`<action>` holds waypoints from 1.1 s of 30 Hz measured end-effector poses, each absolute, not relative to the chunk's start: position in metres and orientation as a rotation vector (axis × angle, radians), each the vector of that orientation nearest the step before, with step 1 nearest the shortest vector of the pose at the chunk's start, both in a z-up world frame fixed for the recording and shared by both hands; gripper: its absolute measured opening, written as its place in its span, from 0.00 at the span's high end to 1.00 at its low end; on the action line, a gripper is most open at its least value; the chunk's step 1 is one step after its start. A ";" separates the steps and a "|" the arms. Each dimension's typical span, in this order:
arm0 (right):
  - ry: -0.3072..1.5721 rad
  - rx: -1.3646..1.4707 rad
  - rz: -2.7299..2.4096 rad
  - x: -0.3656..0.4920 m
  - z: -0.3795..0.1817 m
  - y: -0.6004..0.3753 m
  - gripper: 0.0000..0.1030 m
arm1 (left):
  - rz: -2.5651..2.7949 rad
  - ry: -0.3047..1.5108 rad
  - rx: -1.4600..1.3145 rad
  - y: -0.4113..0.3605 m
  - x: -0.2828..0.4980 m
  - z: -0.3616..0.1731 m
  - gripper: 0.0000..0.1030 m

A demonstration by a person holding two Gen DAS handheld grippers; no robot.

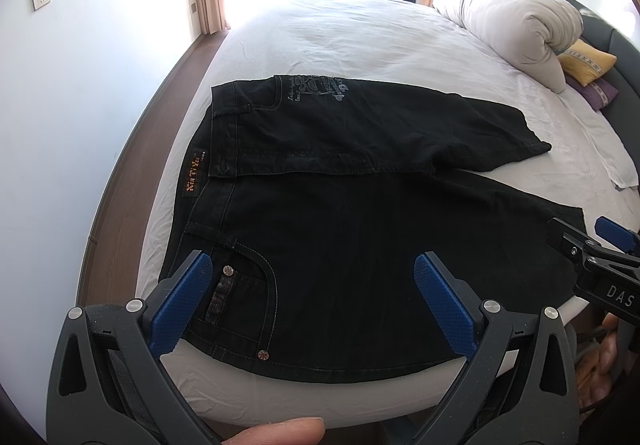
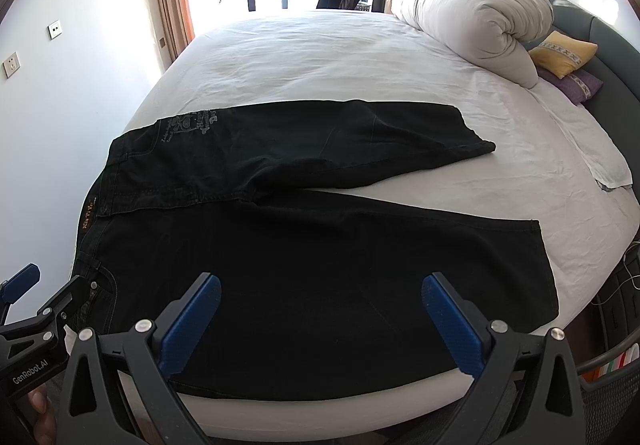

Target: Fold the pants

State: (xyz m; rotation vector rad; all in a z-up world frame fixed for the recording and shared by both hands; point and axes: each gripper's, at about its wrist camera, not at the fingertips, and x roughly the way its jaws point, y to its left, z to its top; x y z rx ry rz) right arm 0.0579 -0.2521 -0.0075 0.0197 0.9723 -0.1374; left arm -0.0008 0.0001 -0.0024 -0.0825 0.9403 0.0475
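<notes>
Hovering spread and empty over the near edge, the left tool (image 1: 308, 297) and right tool (image 2: 320, 319) face black pants (image 2: 304, 245) lying flat mid-frame on the bed (image 2: 320, 57). Folding seems unstarted; next, pinch the near leg's edge.

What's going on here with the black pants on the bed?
A person holds a two-finger gripper in each hand at the near edge of a bed. A pair of black pants lies spread flat on the white sheet, legs apart, waistband to the left. The left gripper hovers open by the waist pocket, and the right gripper hovers open over the near leg. Neither grips the fabric, so no fold has been made yet.
</notes>
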 end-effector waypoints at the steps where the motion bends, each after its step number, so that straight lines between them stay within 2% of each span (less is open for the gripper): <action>1: 0.972 0.020 -0.138 0.058 -0.007 -0.252 0.00 | 0.047 0.940 -0.082 0.000 -0.001 -0.002 0.00; 26: 0.990 0.031 -0.131 0.058 -0.016 -0.252 0.00 | 0.039 0.964 -0.097 -0.004 -0.007 -0.020 0.00; 33: 0.995 0.055 -0.075 0.066 -0.022 -0.264 0.00 | 0.014 0.904 0.015 -0.003 0.013 -0.021 0.00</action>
